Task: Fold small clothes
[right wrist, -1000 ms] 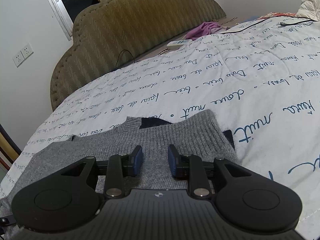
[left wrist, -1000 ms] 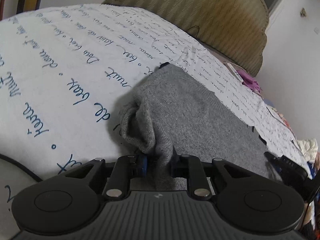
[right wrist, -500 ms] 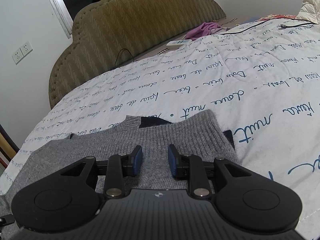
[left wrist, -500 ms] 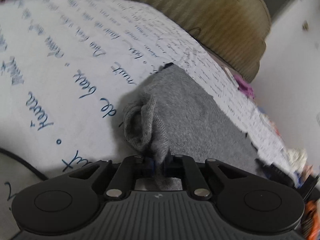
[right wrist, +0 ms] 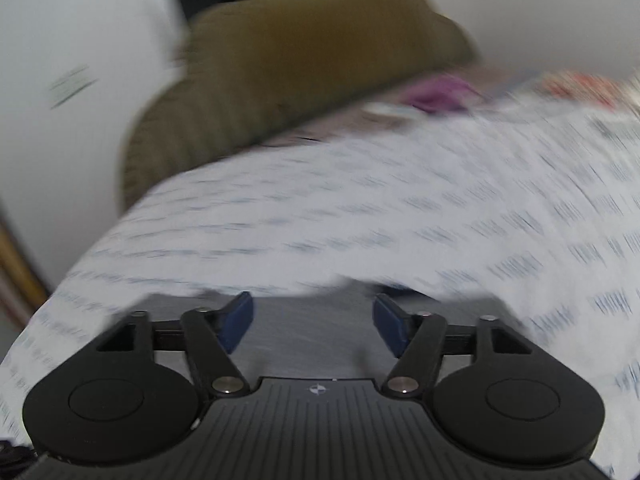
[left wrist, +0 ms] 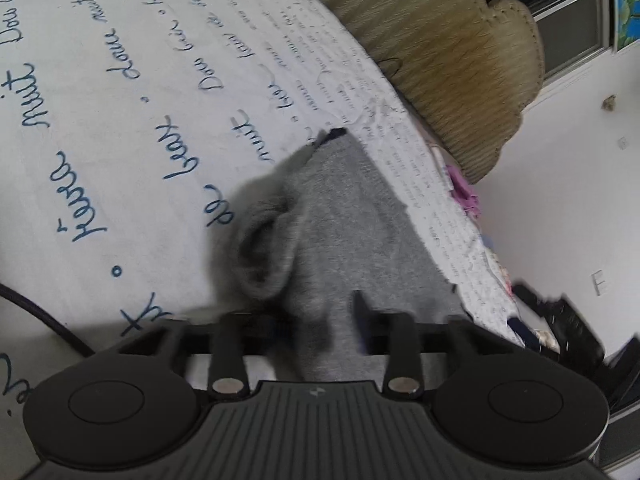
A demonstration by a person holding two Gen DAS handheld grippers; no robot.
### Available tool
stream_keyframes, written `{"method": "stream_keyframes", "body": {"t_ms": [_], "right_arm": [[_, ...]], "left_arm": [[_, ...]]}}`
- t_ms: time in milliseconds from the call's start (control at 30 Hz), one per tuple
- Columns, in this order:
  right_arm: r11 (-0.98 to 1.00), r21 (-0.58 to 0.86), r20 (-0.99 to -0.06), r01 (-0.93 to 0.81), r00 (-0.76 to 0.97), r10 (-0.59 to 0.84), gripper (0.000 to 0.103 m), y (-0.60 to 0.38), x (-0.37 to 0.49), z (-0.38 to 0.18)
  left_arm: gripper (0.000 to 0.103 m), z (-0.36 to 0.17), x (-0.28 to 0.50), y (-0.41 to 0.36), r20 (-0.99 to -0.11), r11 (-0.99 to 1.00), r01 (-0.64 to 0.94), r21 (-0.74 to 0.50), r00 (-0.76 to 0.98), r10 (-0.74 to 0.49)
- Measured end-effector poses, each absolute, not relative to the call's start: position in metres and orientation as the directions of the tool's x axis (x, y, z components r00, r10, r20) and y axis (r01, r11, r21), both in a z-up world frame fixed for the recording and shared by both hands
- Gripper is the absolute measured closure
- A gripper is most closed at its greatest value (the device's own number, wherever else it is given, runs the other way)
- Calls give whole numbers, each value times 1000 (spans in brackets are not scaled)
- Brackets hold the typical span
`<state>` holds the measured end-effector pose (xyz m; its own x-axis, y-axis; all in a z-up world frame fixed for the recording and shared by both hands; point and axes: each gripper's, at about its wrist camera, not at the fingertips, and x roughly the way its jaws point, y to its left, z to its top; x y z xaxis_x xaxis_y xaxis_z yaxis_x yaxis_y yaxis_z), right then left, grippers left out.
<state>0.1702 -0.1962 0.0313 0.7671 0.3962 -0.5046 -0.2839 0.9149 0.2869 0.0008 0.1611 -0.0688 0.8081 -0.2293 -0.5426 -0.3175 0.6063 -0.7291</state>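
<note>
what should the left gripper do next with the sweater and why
Probably pull back and regrasp lower down. The left gripper stands open with the grey sweater lying loose between its fingers, a sleeve fold bunched at its left. The right gripper is open too, over the sweater, in a blurred view.

Left hand-held gripper [left wrist: 320, 320]: jaws were pinched on a raised fold of the grey knitted sweater [left wrist: 340, 232] half a sec ago — now spread wide, fold released & slumped in a bunched loop just beside the left finger. Right hand-held gripper [right wrist: 312, 320]: jaws opened much wider vs. before — view now motion-blurred, less sweater showing between its blue-padded fingers [right wrist: 236, 320].
</note>
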Motion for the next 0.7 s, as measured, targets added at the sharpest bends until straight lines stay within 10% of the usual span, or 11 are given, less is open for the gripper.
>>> {"method": "stream_keyframes", "body": {"t_ms": [67,567,700], "right_arm": [[898,245,-505,-367,742,441,17,-165,167,47],[779,270,-605,-566,530,595,16,-47,143,41],[770,281,-619,-573,504,602,16,-43,147,43]], "left_arm": [[32,-63,-7,165,-506,603,-304,-738,840,-196],[30,-67,-7,172,-541,648,-369,-666,838,-79],[97,-71,-2,177,-554,631,-386,-673,828,-85]]}}
